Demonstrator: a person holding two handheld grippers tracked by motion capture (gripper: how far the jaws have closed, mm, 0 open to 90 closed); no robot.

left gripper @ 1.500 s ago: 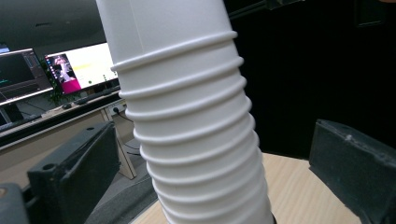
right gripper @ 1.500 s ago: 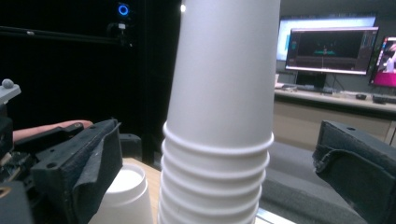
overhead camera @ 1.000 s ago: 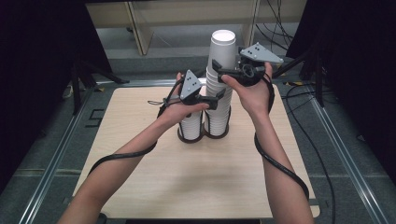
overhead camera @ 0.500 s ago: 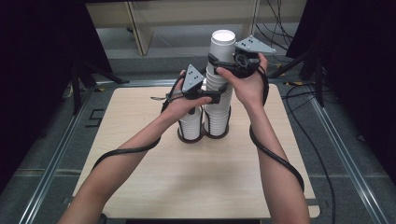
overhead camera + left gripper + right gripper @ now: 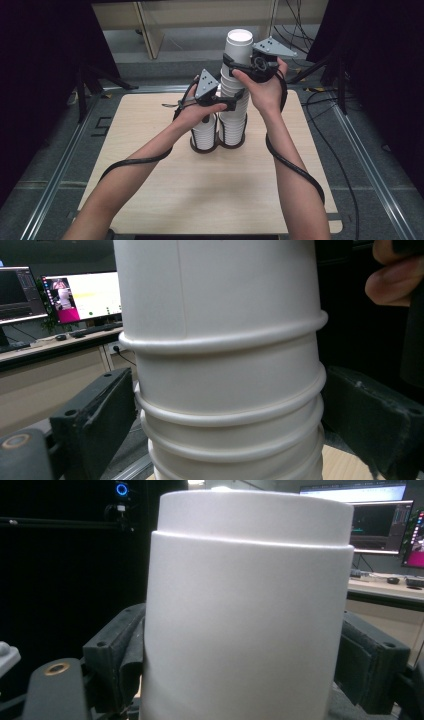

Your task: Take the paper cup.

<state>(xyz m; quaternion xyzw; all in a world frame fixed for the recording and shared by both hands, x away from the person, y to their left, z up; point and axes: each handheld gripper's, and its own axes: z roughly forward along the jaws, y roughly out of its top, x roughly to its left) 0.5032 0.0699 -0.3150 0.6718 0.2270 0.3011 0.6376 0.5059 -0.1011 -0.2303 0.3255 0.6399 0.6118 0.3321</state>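
A tall stack of upturned white paper cups (image 5: 232, 125) (image 5: 225, 340) stands in a black base (image 5: 217, 146) on the wooden table (image 5: 210, 190), with a shorter stack (image 5: 204, 134) to its left. My left gripper (image 5: 236, 101) (image 5: 227, 412) reaches in from the left at mid-height; its jaws have just been closing and their pads (image 5: 107, 407) press both sides of the stack. My right gripper (image 5: 234, 67) (image 5: 245, 665) sits higher, its jaws also just closing, and grips the top cup (image 5: 240, 47) (image 5: 247, 610) on both sides.
Metal rails (image 5: 60, 165) frame the table, and cables (image 5: 345, 165) lie on the floor to the right. Desks with lit monitors (image 5: 80, 295) (image 5: 380, 520) stand in the background. Bare tabletop lies in front of the stacks.
The right gripper has moved slightly left onto the top cup and its jaws have closed on it. The left hand stays at the stack, its jaws drawn in a little.
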